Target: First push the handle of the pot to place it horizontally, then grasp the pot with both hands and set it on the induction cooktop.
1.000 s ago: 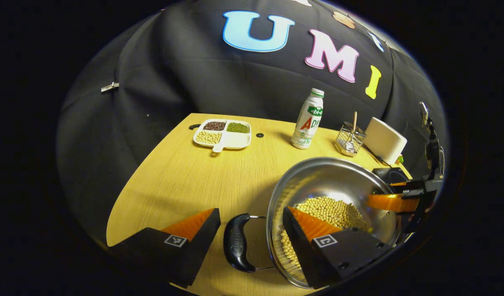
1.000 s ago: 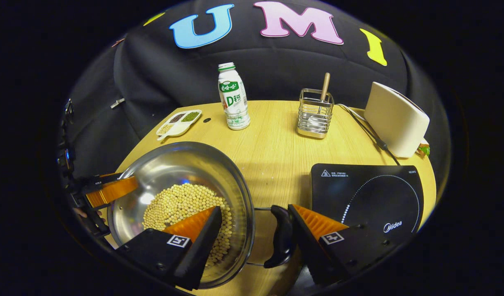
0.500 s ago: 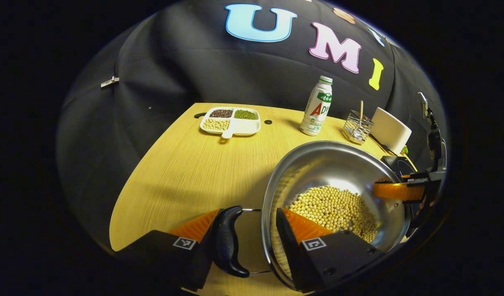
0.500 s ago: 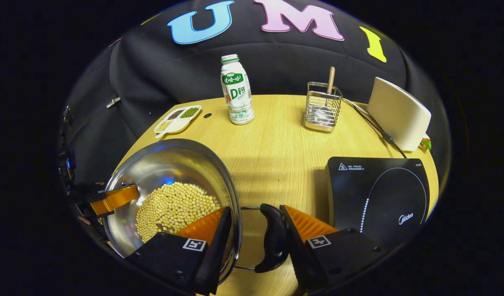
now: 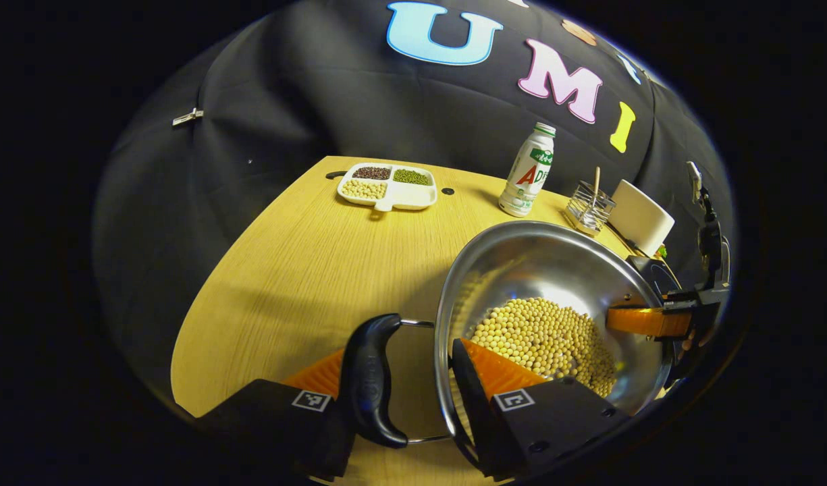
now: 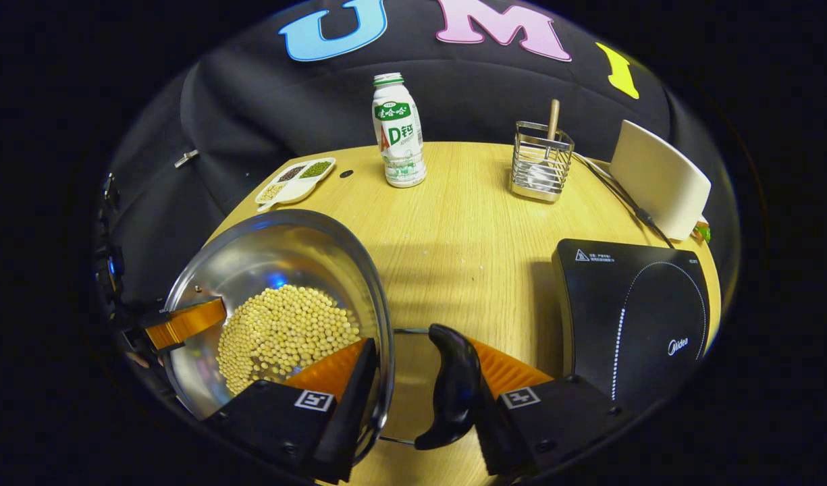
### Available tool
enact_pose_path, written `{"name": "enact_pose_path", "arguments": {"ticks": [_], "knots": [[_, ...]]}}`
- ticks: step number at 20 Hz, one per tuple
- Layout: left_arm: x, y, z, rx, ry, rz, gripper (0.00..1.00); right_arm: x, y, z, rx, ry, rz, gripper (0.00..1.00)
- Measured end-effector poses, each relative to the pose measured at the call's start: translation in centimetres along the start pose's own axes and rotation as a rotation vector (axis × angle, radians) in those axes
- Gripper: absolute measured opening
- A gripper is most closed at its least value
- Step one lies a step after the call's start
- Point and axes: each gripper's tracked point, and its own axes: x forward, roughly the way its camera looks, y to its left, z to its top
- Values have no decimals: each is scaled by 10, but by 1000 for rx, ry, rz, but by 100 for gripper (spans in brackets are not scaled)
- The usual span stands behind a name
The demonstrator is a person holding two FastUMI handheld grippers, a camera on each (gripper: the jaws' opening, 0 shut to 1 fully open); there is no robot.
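A steel pot (image 5: pixel 555 270) with soybeans (image 5: pixel 541 337) sits between my two grippers. My left gripper (image 5: pixel 399 351) is shut on its left side: one finger presses the black handle (image 5: pixel 369 381) from outside, the other stands inside the wall. My right gripper (image 6: pixel 420 344) grips the opposite side the same way, with the other black handle (image 6: pixel 454 388) against its outer finger. Across the pot (image 6: pixel 278 256), each view shows a finger of the other gripper, the right gripper (image 5: pixel 646 320) and the left gripper (image 6: pixel 183 322). The black induction cooktop (image 6: pixel 629 310) lies to the right of the pot.
At the back of the wooden table (image 6: pixel 454 229) stand a white drink bottle (image 6: pixel 399 131), a wire utensil holder (image 6: pixel 540 162) and a cream appliance (image 6: pixel 659 179) with a cable. A divided white dish of beans (image 5: pixel 387 185) lies at the far left.
Both grippers have closed, bringing their outer fingers against the black handles. Both views now look down on the table from higher, and the pot stays between the fingers.
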Motion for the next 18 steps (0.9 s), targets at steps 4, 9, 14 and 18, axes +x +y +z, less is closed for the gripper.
{"name": "enact_pose_path", "arguments": {"ticks": [4,9,14,18], "knots": [[0,1,3,-14,-4,-2,72,-1,1,-2,-4,-7,5,71],[-1,1,4,-32,-7,6,69,-2,1,-3,16,-12,10,68],[-9,1,-1,-57,12,20,64,-6,1,-4,15,-2,12,65],[-27,-5,3,-62,17,23,63,-25,2,0,10,2,13,65]]}}
